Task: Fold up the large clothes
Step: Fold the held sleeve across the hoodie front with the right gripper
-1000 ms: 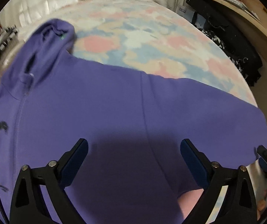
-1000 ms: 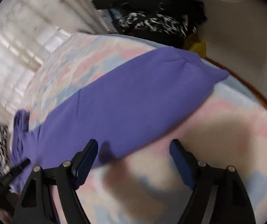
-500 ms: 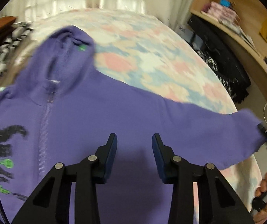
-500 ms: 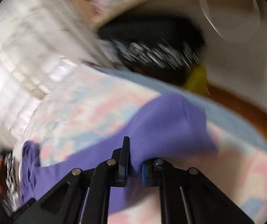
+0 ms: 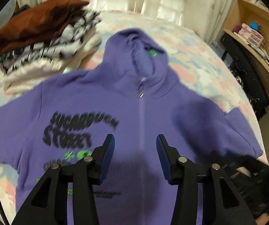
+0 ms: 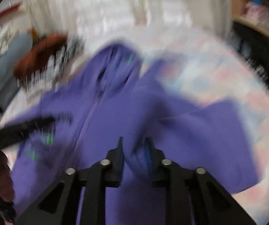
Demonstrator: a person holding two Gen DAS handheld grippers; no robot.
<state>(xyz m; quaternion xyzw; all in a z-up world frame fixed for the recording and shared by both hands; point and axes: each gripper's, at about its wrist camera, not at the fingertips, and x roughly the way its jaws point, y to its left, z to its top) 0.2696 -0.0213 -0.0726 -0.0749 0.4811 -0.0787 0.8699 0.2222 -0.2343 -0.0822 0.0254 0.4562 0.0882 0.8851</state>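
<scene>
The step in hand is the first sleeve fold on the hoodie (image 5: 153, 112), which lies face up, zipped, on the bed (image 5: 200, 60), filling the centre and lower part of both views. In the left wrist view, a pile (image 5: 46, 43) of folded clothes sits at upper left, just beside the hoodie's shoulder. The left gripper (image 5: 133, 159) hangs over the lower chest with the zip (image 5: 141, 131) running between its jaws; the jaws stand partly apart and no cloth is seen between them. At lower right of that view the sleeve (image 5: 237, 131) is doubled back toward the body. In the right wrist view, heavily blurred, the right gripper (image 6: 133, 151) has its jaws narrow with a bunch of purple cloth between them; it appears to be the sleeve, carried over the body right of the zip, though whether the pads press on it cannot be told. Compared with a second ago, both grippers' jaws were then wide; they have closed, and both have just been opening a little. The sleeve then lay stretched out across the bed toward the right edge; it now lies bent inward. The left view then showed only the shoulder; it now shows the whole front and print. The next move, by judgement, calls for laying the sleeve flat across the chest, releasing it, then taking the other sleeve at the left of the frame.
</scene>
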